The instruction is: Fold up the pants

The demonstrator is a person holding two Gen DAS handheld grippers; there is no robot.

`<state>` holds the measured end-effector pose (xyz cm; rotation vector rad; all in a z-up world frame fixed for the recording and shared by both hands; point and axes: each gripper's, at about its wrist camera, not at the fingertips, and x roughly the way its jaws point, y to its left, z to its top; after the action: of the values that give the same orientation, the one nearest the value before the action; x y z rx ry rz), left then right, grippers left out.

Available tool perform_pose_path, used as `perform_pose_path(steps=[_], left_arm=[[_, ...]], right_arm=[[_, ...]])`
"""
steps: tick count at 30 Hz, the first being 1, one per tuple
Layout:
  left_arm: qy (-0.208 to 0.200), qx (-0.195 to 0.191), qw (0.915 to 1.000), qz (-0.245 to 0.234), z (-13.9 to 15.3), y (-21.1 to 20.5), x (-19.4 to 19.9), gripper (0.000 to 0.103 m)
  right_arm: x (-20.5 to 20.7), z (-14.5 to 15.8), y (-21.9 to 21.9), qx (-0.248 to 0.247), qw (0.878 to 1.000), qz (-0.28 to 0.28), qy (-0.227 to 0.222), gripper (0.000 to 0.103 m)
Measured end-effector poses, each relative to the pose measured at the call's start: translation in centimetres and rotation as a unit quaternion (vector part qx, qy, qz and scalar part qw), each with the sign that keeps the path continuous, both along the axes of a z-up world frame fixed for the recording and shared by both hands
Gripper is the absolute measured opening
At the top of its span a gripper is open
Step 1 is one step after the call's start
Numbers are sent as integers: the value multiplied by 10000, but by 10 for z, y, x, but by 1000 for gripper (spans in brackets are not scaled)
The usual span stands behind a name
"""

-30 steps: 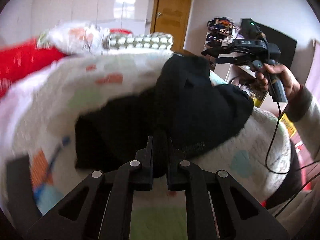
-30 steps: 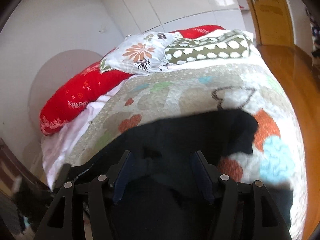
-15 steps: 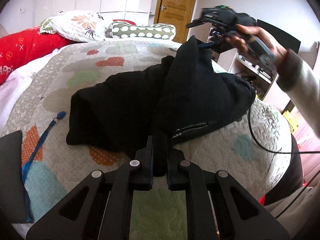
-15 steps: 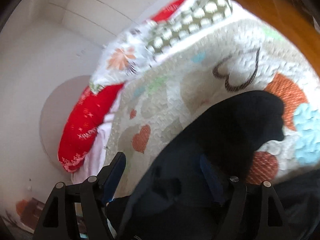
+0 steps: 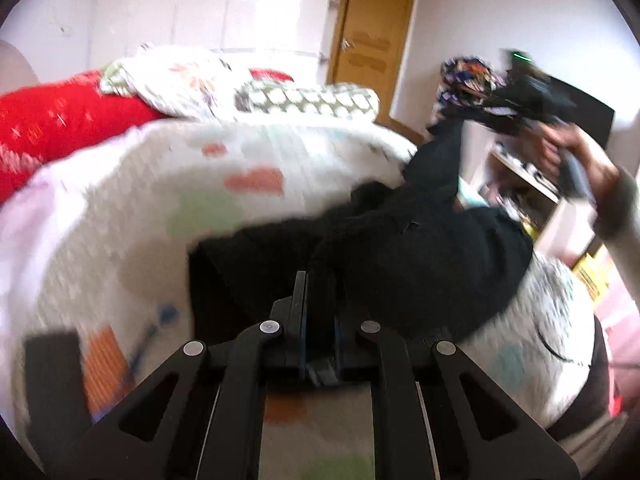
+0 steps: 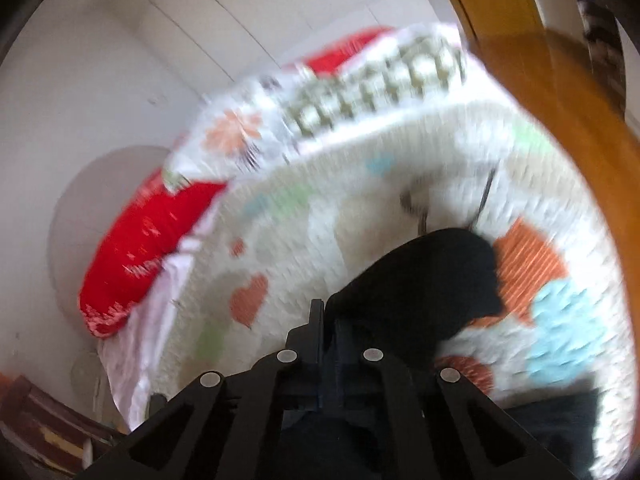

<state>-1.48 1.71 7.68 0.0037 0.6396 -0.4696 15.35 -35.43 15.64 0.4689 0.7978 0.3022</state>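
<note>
Both grippers are clamping the black pants [image 5: 420,256]: the left gripper [image 5: 320,300] near the quilt [image 5: 120,208], the right gripper [image 6: 326,332] lifting an edge above the bed. Risk: bunched fabric is likely slipping or folding unevenly under a fast pull.

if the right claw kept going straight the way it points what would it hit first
The right claw is shut on the black pants, so more of that cloth lies directly ahead; beyond it, probably the heart-patterned quilt, though blur makes depth uncertain.
</note>
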Motion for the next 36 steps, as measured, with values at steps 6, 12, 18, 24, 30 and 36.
perform_pose_path(steps=[6,12,18,24,30,36], left_arm=[[204,61,9998,-61,-16,4,-6,8],[723,202,9972,-10,-46,5,-17,11],[861,-103,9961,163,-42,11,-26,15],[874,-374,9946,420,-32,22,-37,28],[845,-597,9919,733,-21,47,-47,45],[865,-747,9901,817,-18,49,-44,45]], right_arm=[[-113,-27,-25,-151,9998,15,-85,4],[-165,-131,-47,-221,9915,-305,1244,4],[-146,-82,-52,-607,9951,-501,592,59],[-63,-83,-26,-963,9936,-220,544,75],[-11,-129,-38,-503,9930,-522,935,60],[-52,-89,-54,-405,9970,-654,131,9]])
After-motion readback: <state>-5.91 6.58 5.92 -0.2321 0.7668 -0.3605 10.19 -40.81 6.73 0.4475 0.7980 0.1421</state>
